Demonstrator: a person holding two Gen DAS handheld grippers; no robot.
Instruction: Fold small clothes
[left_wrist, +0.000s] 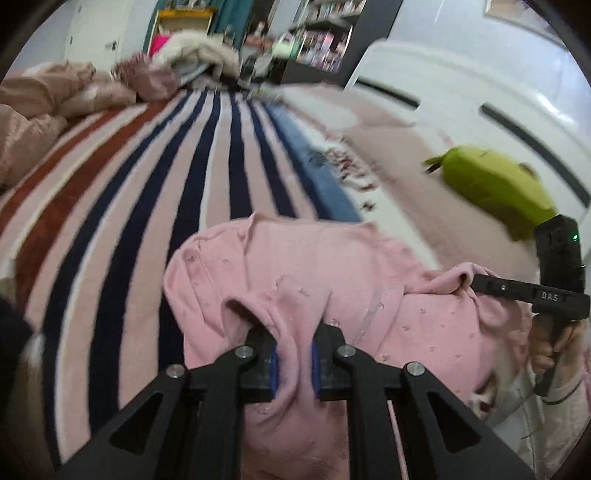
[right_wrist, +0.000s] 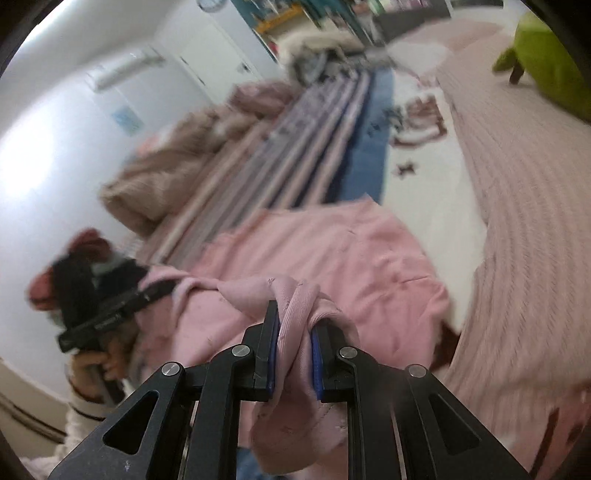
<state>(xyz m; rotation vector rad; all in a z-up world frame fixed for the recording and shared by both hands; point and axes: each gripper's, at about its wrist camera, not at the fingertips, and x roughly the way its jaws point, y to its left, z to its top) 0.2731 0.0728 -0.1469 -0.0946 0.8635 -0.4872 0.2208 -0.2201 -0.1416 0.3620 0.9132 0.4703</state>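
A small pink garment (left_wrist: 295, 266) lies on a bed, its far part spread flat over a striped blanket (left_wrist: 147, 177) while its near edge is lifted at two places. The left gripper (left_wrist: 294, 363) pinches a bunched fold of the pink cloth between its blue pads (left_wrist: 274, 369), the jaws drawn close with only fabric between them. The right gripper (right_wrist: 294, 363) likewise clamps a twisted, ribbed strip of the same garment (right_wrist: 332, 251), which hangs down below the fingers. The left wrist view shows the right gripper from the side, its tip (left_wrist: 484, 282) buried in a raised corner of cloth, with a hand (left_wrist: 550, 343) wrapped round its handle; the right wrist view shows the left gripper (right_wrist: 155, 291) in turn, blurred, with a hand (right_wrist: 96, 363) below it. Only the left view shows the rust and navy stripes clearly; only the right view shows the ribbed pink cover (right_wrist: 517, 221) running along the right side. A lime-green cushion (left_wrist: 495, 184) sits beyond the garment, well apart from it. Crumpled tan bedding (left_wrist: 48, 103) is heaped at the far left, and blurred dark shelves (left_wrist: 317, 37) stand past the bed.
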